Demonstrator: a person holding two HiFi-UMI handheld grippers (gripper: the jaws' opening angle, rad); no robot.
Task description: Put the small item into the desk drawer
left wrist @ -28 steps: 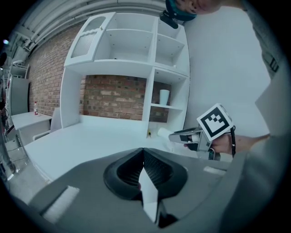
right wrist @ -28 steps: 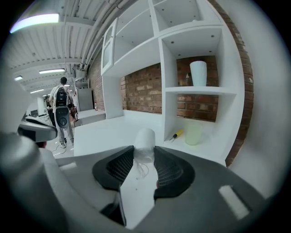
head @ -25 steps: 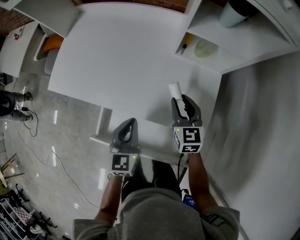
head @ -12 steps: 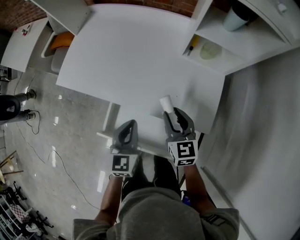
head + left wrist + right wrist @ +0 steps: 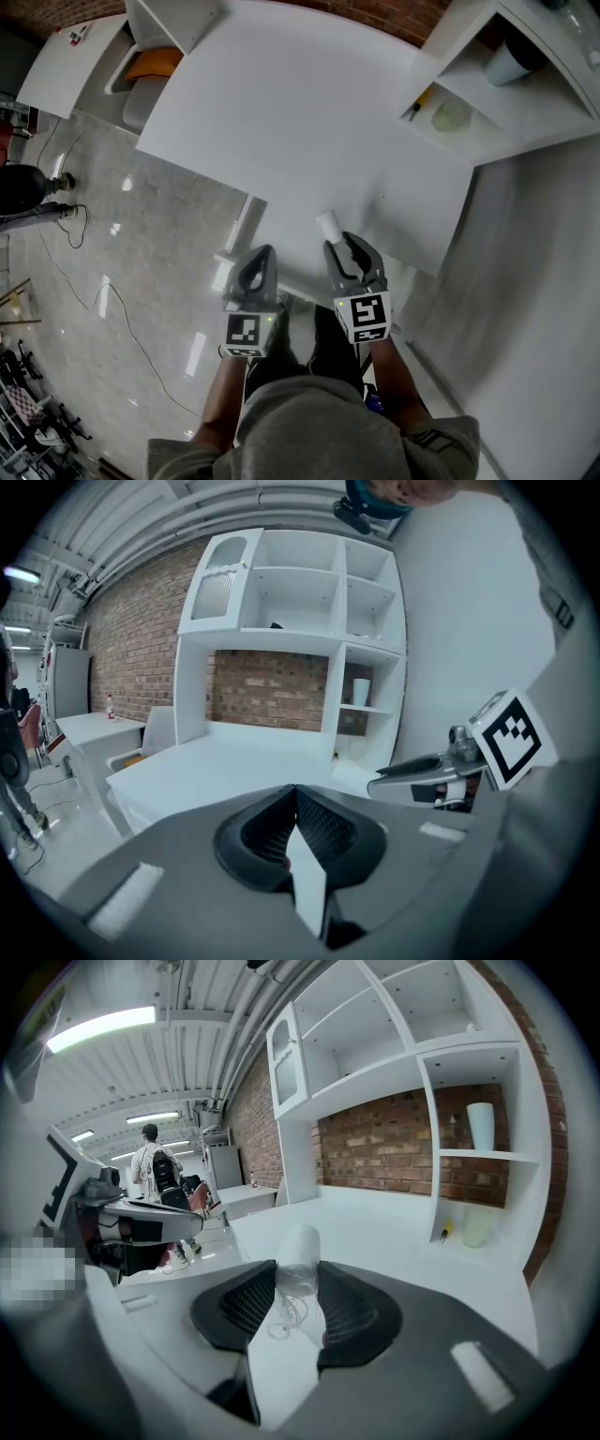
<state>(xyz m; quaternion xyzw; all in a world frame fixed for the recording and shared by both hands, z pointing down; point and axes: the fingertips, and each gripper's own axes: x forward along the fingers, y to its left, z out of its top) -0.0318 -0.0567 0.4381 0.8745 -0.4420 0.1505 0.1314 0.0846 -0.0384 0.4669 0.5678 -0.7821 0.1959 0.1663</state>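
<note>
The small item is a white roll (image 5: 328,225) with thin threads hanging from it. My right gripper (image 5: 339,246) is shut on it over the near edge of the white desk (image 5: 281,122). In the right gripper view the roll (image 5: 300,1246) sticks out upright between the ribbed pads of that gripper (image 5: 298,1283). My left gripper (image 5: 265,251) hangs just left of it, shut and empty, its pads meeting (image 5: 293,797). The left gripper view shows the roll (image 5: 352,778) in the right gripper (image 5: 412,769). The open drawer's white edge (image 5: 300,279) shows between the two grippers.
A white shelf unit (image 5: 525,103) stands at the desk's far right with a pale green thing (image 5: 451,115), a pen (image 5: 417,103) and a cup (image 5: 511,61). A chair with an orange seat (image 5: 155,64) is at the far left. Cables (image 5: 84,281) lie on the floor.
My right gripper has come back toward the desk's near edge and leftward with the roll, closer to the left gripper. The left gripper has hardly moved.
</note>
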